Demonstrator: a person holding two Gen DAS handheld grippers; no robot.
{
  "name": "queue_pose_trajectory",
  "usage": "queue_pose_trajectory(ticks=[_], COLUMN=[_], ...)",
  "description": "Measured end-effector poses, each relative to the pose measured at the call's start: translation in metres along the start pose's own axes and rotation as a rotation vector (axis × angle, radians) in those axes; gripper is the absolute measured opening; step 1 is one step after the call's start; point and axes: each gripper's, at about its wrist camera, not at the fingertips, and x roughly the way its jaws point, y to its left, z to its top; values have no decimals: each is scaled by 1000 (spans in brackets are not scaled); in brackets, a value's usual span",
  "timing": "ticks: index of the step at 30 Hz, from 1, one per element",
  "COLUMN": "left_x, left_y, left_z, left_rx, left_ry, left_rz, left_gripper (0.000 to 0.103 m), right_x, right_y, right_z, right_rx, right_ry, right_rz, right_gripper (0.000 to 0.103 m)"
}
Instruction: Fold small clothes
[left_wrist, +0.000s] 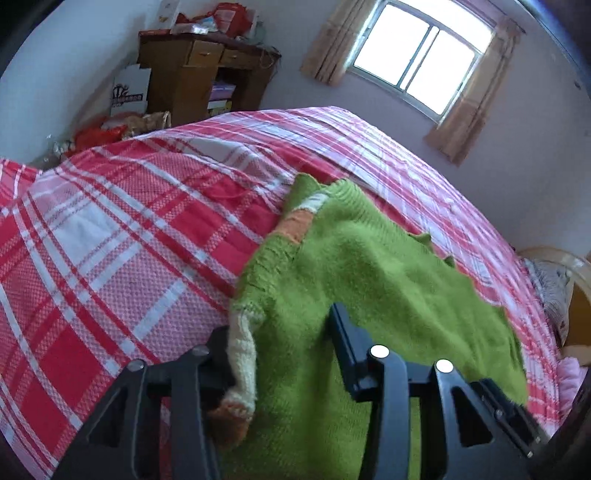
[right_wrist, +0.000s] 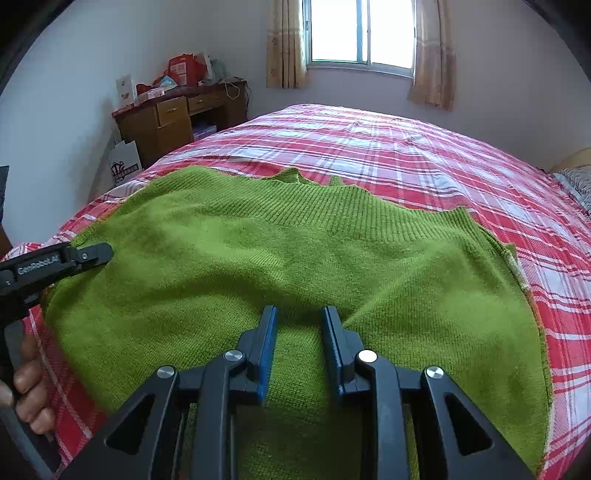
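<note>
At ten o'clock in the right wrist view a wooden desk (right_wrist: 177, 114) is seen against the wall, its top crowded with red packages and cards, its drawers shut; a white paper bag (right_wrist: 125, 162) is stood on the floor beside it. The green knitted sweater (right_wrist: 288, 258) is spread flat on the near part of the red plaid bedspread (right_wrist: 424, 158), with its ribbed edge towards twelve o'clock. At nine o'clock the left gripper (left_wrist: 280, 350) is set at the sweater's left border, jaws parted wide, with green knit and a cream and orange cuff (left_wrist: 242, 354) draped between and over them; a firm grip cannot be confirmed. At six o'clock the right gripper (right_wrist: 298, 328) is held over the sweater's middle, jaws narrowly parted with nothing clamped. Open bedspread is left from twelve to three o'clock, up to the far bed edge under the window (right_wrist: 362, 31).
</note>
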Motion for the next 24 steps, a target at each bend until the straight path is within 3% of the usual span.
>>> queue_pose_trajectory(ticks=[2, 6, 12, 16, 17, 20, 24], left_x=[1, -10, -41, -53, -54, -48, -24], left_y=[-1, -17, -81, -130, -140, -167, -177], left_z=[7, 16, 15, -9, -15, -36, -49], left_rx=[-20, 25, 266, 468, 512, 632, 649], left_ry=[5, -27, -139, -156, -158, -119, -39], left_rz=[7, -10, -83, -159, -175, -216, -206], left_gripper=[27, 23, 22, 18, 10, 6, 6], right_x=[0, 0, -8, -21, -24, -27, -23], right_y=[-1, -2, -9, -34, -41, -63, -76], right_z=[0, -1, -3, -6, -8, -14, -16], right_rx=[3, 8, 50, 189, 232, 357, 426], right_ry=[-1, -3, -44, -100, -110, -118, -97], right_rz=[3, 8, -18, -60, -69, -71, -20], right_gripper=[26, 26, 26, 26, 26, 26, 27])
